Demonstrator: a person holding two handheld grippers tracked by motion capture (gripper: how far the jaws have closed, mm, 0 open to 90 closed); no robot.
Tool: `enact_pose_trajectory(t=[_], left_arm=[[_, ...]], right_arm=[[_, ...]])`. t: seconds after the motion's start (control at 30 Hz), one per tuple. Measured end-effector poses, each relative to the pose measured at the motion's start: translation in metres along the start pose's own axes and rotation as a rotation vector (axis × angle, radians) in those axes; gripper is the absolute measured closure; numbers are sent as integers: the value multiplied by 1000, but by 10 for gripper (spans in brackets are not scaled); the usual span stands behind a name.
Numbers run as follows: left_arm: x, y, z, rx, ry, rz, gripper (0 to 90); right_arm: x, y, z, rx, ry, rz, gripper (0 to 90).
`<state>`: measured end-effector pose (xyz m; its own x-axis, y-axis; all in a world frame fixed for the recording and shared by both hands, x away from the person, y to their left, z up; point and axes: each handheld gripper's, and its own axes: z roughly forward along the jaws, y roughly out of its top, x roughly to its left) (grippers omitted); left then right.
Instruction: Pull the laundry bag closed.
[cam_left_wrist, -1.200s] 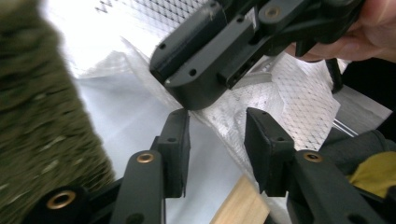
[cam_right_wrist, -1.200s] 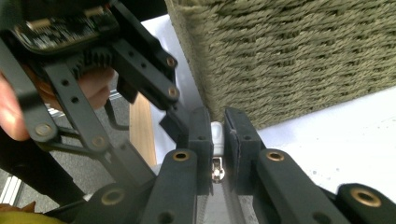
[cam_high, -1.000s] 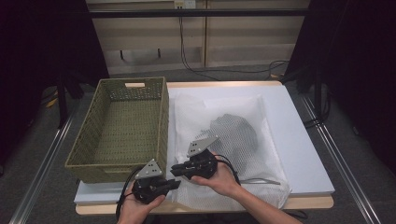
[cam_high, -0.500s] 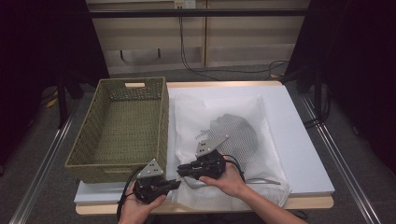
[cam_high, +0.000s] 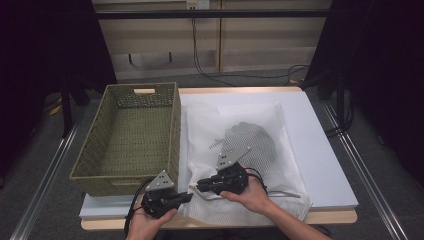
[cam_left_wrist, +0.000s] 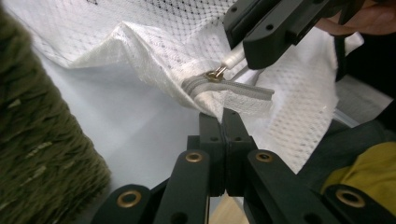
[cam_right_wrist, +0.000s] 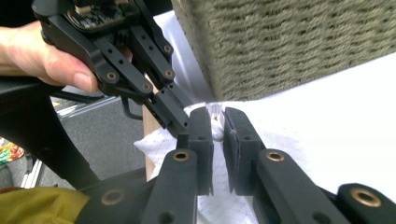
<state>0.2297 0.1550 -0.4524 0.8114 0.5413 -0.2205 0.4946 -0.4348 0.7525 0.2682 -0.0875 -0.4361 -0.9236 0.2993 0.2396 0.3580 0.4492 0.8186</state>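
White table (cam_high: 320, 150), woven basket (cam_high: 131, 135) on its left part, white mesh laundry bag (cam_high: 260, 125) lying flat just right of the basket, dark garment inside. Left gripper (cam_high: 186, 197) clamped shut on the bag's near corner by the zipper end (cam_left_wrist: 243, 91). Right gripper (cam_high: 196, 186) pinches the zipper pull (cam_right_wrist: 215, 128). The zipper appears to run along the near edge, rightward from the left gripper; a pull that way should open it.

From above our side of the table (cam_high: 330, 150) we look forward and down, far enough to take in the whole basket (cam_high: 132, 135). Our two gripper views sit very close, facing each other across the mesh bag's zipper end (cam_left_wrist: 224, 86), and both share that corner and the basket's wall (cam_right_wrist: 289, 42) with the high view
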Motion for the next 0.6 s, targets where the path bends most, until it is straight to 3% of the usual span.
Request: enact_pose_trajectory(t=[0.23, 0.6], left_arm=[[-3, 1, 0, 11, 21, 56, 893], [-4, 1, -2, 12, 31, 86, 892]], right_arm=[[-3, -1, 8, 14, 30, 29, 823], [-11, -3, 20, 51, 78, 58, 821]])
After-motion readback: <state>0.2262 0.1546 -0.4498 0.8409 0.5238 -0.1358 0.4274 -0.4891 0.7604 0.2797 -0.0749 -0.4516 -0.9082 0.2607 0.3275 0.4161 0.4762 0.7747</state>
